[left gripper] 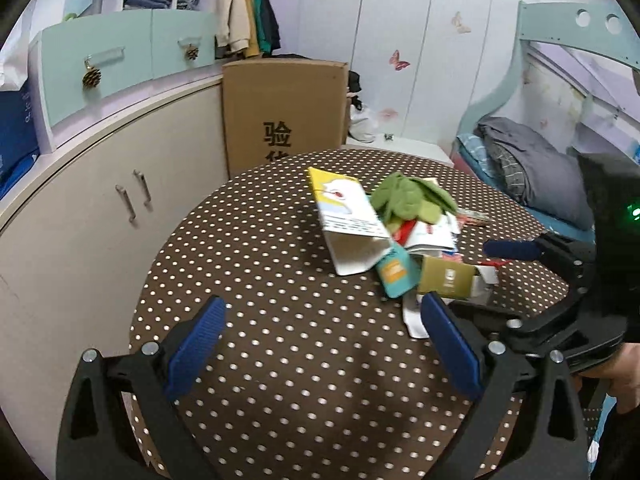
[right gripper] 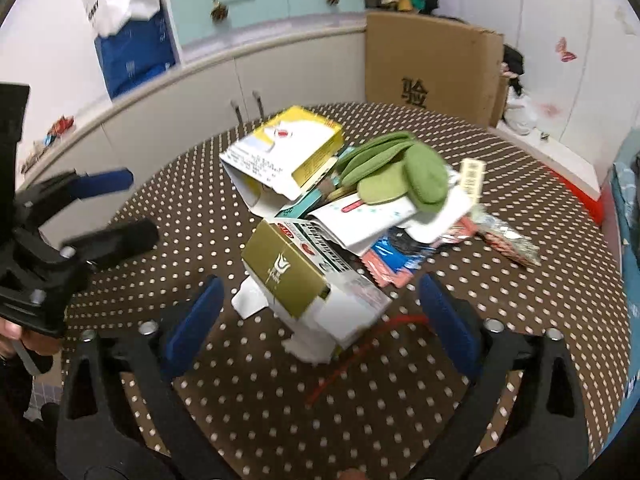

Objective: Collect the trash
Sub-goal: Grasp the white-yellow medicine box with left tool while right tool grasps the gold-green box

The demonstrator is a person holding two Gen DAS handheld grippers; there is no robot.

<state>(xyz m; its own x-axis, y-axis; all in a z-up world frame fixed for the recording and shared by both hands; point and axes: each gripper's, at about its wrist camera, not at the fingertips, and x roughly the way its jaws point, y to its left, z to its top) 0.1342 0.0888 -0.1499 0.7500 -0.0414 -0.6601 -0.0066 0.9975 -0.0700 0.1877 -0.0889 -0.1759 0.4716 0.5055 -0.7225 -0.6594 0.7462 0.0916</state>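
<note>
Both my sets of fingers are spread wide and holding nothing. My right gripper [right gripper: 316, 320] sits low with the gold box [right gripper: 286, 276] right between the blue fingers [right gripper: 194, 322], so that's the nearest bit of the trash pile [right gripper: 340, 216]. My left gripper [left gripper: 320, 354] hovers over bare polka-dot counter [left gripper: 256, 280], with the pile just ahead and off to its right.

My guess on handling: it's all light stuff. The gold box is thin card with its end flap torn open, so I'd pinch across the closed middle, not the flappy white end, and go gentle or it'll crush. There's a thin red strip [right gripper: 360, 350] lying loose on the cloth beside it, probably too flat to pinch easily. Further in, the yellow and white carton [right gripper: 280, 156] is open and hollow, so best grabbed by a wall edge. The foil wrappers [right gripper: 394, 258] look slippery and crinkly. The green fabric thing [right gripper: 400, 176] on top is soft and would just squash; can't tell what it is.

The cloth looks like it could bunch if I drag. Beyond the counter: white cabinets [left gripper: 100, 184], a big cardboard box [left gripper: 284, 112], teal drawers [left gripper: 120, 64], hanging clothes, and a bed [left gripper: 532, 168] off right.
</note>
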